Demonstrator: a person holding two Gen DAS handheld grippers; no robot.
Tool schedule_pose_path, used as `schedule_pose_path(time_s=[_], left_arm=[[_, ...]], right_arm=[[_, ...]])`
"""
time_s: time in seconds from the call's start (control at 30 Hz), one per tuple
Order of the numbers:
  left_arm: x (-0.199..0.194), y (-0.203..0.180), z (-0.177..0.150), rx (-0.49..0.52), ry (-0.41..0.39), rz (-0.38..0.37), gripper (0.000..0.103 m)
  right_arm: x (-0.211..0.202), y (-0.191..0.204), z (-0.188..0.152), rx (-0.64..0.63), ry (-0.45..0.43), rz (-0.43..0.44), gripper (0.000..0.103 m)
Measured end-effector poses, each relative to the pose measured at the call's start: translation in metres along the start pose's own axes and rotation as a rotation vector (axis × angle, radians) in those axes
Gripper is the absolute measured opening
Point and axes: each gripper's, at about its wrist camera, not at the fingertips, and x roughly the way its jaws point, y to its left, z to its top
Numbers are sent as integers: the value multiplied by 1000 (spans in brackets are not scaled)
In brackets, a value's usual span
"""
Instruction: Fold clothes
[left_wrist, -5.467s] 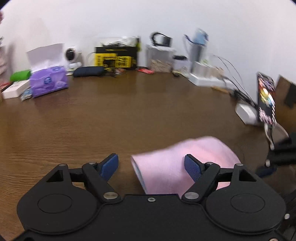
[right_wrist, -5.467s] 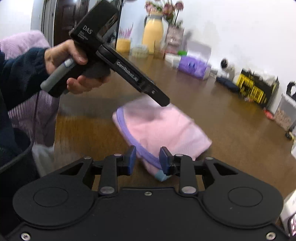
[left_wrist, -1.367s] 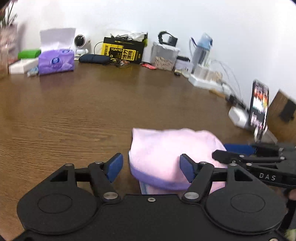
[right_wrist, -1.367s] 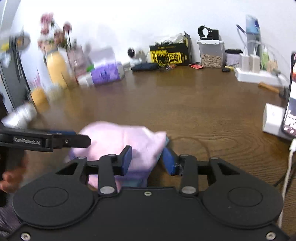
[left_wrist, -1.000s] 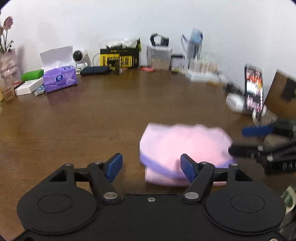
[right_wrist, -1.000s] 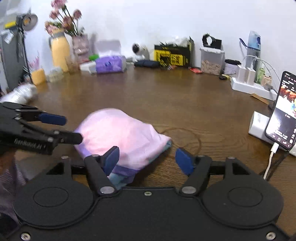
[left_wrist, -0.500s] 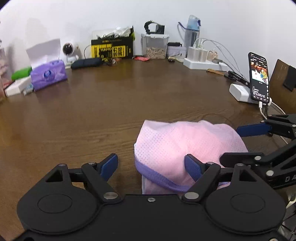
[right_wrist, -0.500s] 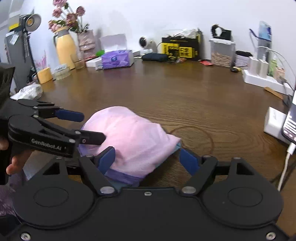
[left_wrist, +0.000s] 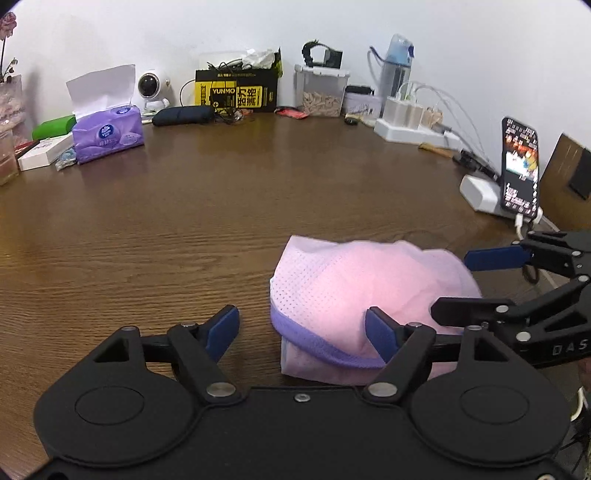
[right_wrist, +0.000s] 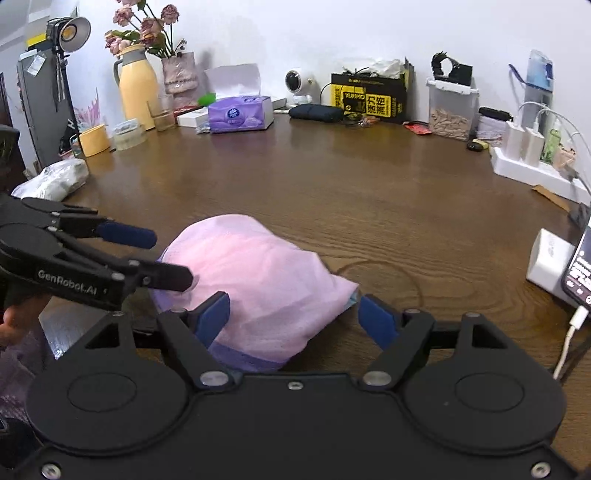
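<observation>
Pink garment (left_wrist: 369, 288) sits folded in a bundle on the table (left_wrist: 184, 221), lower-mid frame in both views. Left gripper (left_wrist: 303, 328) & right gripper (right_wrist: 291, 314) flank it w/ jaws apart, nothing clamped, prob lining up another tuck.

1 pink garment (left_wrist: 369, 284), folded, on 1 brown table (left_wrist: 184, 221). 2 grippers: left gripper (left_wrist: 303, 328), right gripper (right_wrist: 293, 312); 2 blue pads apiece. 1 purple tissue pack (left_wrist: 107, 131). 1 white round camera (left_wrist: 149, 86). 1 black-yellow box (left_wrist: 236, 92). 1 clear tub w/ lid (left_wrist: 321, 94). 1 blue-capped bottle (left_wrist: 397, 62). 1 white power strip (left_wrist: 410, 129), approx 3 chargers plugged in. 1 phone (left_wrist: 520, 166), upright, screen lit. 1 yellow jug (right_wrist: 136, 88). 1 vase w/ flowers (right_wrist: 179, 72). 1 yellow tape roll (right_wrist: 94, 139). 1 lamp (right_wrist: 74, 35).
</observation>
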Motion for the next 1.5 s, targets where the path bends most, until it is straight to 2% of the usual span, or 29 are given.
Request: schedule_pose_path(time_s=[0.1, 0.27, 0.3, 0.33, 0.4, 0.47, 0.63, 0.73, 0.83, 0.9, 0.97, 1.3, 1.5], left_arm=[[3, -1, -2, 13, 6, -10, 73], [5, -3, -7, 20, 11, -52, 55], [6, -3, -7, 17, 12, -62, 50], [5, -4, -8, 19, 14, -75, 42], [5, -6, -8, 24, 17, -99, 33], [4, -9, -10, 30, 12, -95, 32], [2, -18, -14, 41, -14, -89, 18], [2, -25, -15, 77, -34, -76, 16], [1, -26, -13, 71, -38, -82, 14], [-2, -26, -11, 72, -49, -91, 14], [-7, -27, -8, 79, -68, -101, 13], [-20, -38, 18, 126, -170, -111, 13], [-20, -38, 45, 151, -231, -115, 13]], right_arm=[[4, -1, -2, 7, 12, 8, 81], [10, -1, -8, 9, 23, 25, 80], [10, -1, -9, 12, 22, 31, 80], [10, -2, -10, 15, 21, 36, 80], [10, -3, -12, 20, 19, 54, 70], [10, -1, -12, 20, 20, 81, 60], [7, 4, -13, 9, 16, 101, 46], [6, 7, -15, -1, -5, 90, 42], [4, 5, -16, 20, -27, 85, 35], [0, 5, -15, 28, -42, 74, 23], [-3, 6, -14, 26, -54, 58, 20], [-33, 5, 7, -15, -179, -15, 18], [-34, 1, 24, -26, -201, -50, 18]])
